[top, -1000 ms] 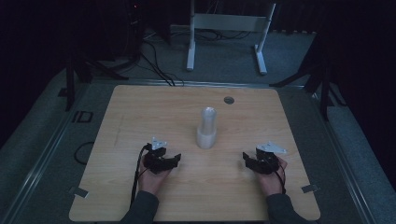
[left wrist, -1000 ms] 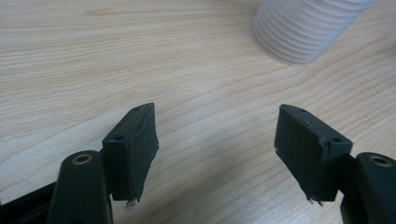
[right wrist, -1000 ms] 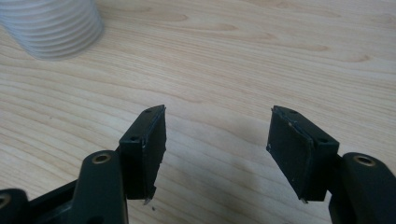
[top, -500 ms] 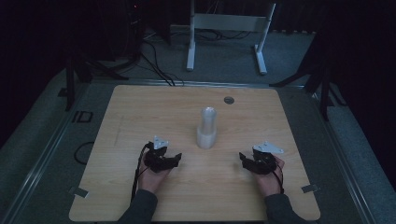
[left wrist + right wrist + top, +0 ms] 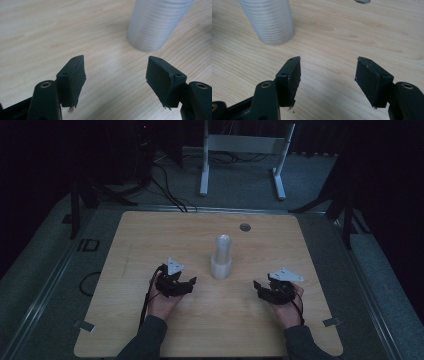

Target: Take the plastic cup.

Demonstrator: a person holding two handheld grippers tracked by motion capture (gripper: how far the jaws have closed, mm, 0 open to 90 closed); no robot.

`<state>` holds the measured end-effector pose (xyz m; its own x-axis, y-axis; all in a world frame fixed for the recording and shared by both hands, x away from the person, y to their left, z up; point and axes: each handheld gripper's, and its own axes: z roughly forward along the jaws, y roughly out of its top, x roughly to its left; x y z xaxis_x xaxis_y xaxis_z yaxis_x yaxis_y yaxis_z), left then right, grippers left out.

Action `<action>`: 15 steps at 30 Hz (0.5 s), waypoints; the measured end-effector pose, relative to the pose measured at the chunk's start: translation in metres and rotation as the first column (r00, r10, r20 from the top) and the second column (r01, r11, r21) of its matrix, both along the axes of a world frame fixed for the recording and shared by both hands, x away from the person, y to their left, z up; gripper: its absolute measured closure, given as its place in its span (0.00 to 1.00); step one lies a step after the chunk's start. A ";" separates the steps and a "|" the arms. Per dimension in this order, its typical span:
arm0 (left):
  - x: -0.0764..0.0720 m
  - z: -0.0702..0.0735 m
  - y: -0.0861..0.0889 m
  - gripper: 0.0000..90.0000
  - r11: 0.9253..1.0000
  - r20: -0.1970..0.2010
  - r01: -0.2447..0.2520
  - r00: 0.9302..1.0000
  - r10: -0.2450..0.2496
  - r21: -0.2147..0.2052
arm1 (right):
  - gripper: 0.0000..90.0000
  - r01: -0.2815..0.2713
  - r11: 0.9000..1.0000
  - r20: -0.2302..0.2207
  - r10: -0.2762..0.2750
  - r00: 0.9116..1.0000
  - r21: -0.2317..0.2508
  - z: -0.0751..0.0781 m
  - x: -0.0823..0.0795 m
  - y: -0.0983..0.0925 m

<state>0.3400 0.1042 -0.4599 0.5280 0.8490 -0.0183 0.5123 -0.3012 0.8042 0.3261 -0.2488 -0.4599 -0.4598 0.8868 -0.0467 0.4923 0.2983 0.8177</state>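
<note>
A pale ribbed cylinder (image 5: 221, 257) with a rounded top stands upright near the middle of the wooden table (image 5: 150, 235). My left gripper (image 5: 191, 281) hovers just left of it, held in a hand and pointing toward it. In the left gripper view the jaws (image 5: 116, 72) have just closed a little but still stand apart with nothing between them, and the cylinder (image 5: 157, 22) rises ahead to the right. My right gripper (image 5: 257, 285) sits right of the cylinder, open and empty (image 5: 328, 72), with the cylinder (image 5: 269, 20) ahead to the left.
A small dark disc (image 5: 244, 227) lies on the table behind the cylinder, seen also at the top edge (image 5: 362, 1). A white metal stand (image 5: 240, 142) and cables are on the floor beyond the table. Tape marks (image 5: 332, 322) sit near the front corners.
Both hands have lifted slightly off the table. The cylinder has not moved.
</note>
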 end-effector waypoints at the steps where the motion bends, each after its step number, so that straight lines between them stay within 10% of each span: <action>1: 0.000 0.002 -0.001 0.35 1.000 0.010 0.007 1.000 -0.007 0.006 | 0.41 -0.002 1.000 0.004 0.002 1.000 -0.002 0.001 0.000 0.001; 15: 0.008 0.019 -0.010 0.37 0.998 0.054 0.055 0.997 -0.057 0.032 | 0.39 -0.070 0.997 0.055 0.072 0.996 -0.027 0.032 0.008 0.017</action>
